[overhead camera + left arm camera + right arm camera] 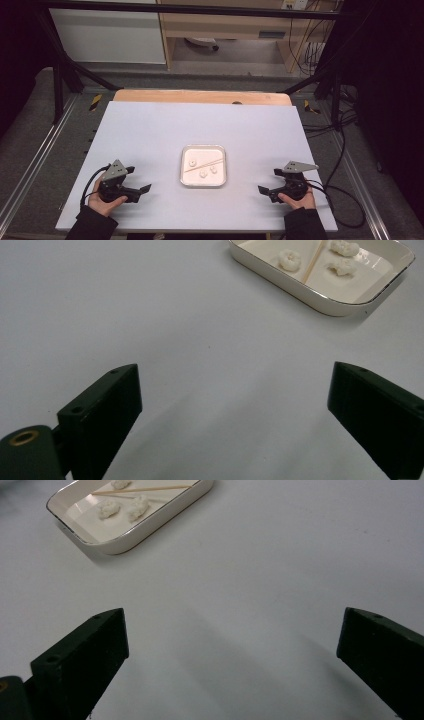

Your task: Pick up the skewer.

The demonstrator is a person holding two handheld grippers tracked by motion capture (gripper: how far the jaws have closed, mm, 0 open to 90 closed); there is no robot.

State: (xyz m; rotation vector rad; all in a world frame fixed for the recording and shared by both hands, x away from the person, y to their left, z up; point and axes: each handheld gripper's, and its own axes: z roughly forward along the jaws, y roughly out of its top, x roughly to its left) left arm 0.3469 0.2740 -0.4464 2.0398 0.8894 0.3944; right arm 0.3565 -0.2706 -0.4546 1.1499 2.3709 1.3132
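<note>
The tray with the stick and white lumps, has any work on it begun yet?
Nothing looks done: the tray holds three white lumps and the stick, all untouched. Nothing is in hand: the left claw and right claw rest open on the table, apart from the tray. All handling is left.

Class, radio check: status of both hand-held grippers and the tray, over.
Left hand-held gripper open, empty. Right hand-held gripper open, empty. Tray between them, holding three white pieces and a skewer. Table path unobstructed.
</note>
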